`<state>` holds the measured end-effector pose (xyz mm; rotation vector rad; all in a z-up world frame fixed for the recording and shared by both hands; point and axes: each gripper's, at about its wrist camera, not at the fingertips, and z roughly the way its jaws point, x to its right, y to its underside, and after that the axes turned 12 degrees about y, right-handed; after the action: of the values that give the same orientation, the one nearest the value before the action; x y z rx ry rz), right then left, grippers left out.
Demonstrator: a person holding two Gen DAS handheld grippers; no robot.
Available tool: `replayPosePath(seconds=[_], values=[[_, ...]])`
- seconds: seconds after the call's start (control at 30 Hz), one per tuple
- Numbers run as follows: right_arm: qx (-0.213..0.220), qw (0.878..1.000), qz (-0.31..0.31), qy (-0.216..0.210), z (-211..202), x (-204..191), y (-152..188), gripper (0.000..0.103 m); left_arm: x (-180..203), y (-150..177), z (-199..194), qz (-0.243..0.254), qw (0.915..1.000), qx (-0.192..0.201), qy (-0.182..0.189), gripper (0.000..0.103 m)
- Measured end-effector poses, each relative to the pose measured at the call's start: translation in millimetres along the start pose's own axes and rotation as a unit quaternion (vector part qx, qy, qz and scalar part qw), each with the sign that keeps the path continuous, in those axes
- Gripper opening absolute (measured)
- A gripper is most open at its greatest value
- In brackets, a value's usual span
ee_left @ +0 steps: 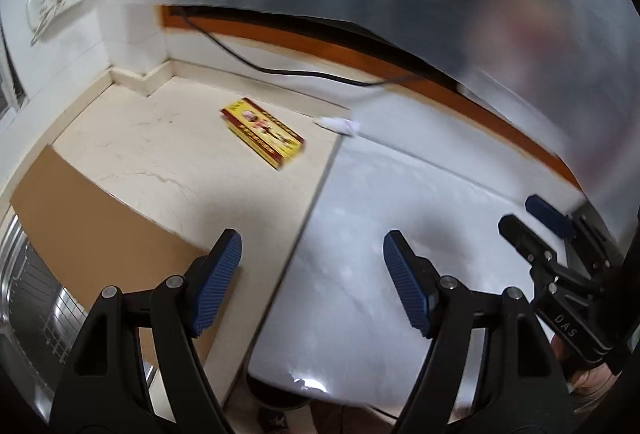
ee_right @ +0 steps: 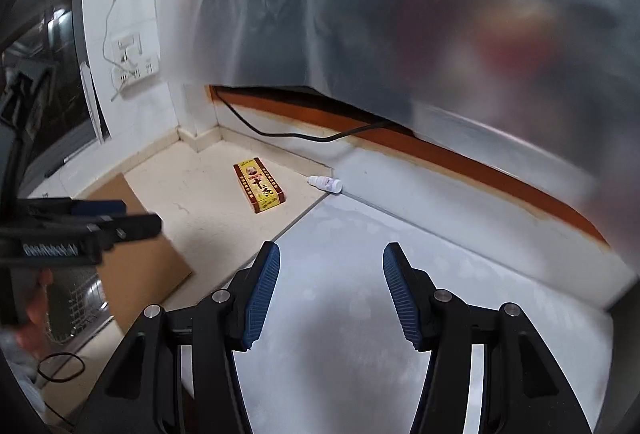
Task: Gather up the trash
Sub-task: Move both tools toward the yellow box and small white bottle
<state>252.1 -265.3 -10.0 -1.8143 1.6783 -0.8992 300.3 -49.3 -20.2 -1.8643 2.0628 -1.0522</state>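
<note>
Beyond the left tool (ee_left: 312,274), yellow box (ee_left: 264,132)

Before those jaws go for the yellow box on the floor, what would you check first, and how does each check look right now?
1. Yellow box in plain sight, lying flat: ok.
2. Left gripper open and empty: ok.
3. Right gripper open and empty: ok.
4. Floor between jaws and box free of obstacles: ok.
5. Small white bottle apart from the box: ok.
6. Translucent plastic bag open to receive trash: cannot tell, blurred.
</note>
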Motion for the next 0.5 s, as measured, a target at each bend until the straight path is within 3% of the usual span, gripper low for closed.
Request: replayPosePath(seconds=[0.2, 0.5], values=[[-0.019, 0.998, -0.053, -0.042, 105.8, 3.6, -39.3, 0.055, -39.0, -46.9, 80.0, -0.095, 0.9953, -0.005, -0.016, 0.071], [-0.033, 0.994, -0.079, -0.075, 232.8, -11.0, -71.0, 0.050, -67.1, -78.1, 191.7, -0.156, 0.9840, -0.013, -0.086, 0.071]])
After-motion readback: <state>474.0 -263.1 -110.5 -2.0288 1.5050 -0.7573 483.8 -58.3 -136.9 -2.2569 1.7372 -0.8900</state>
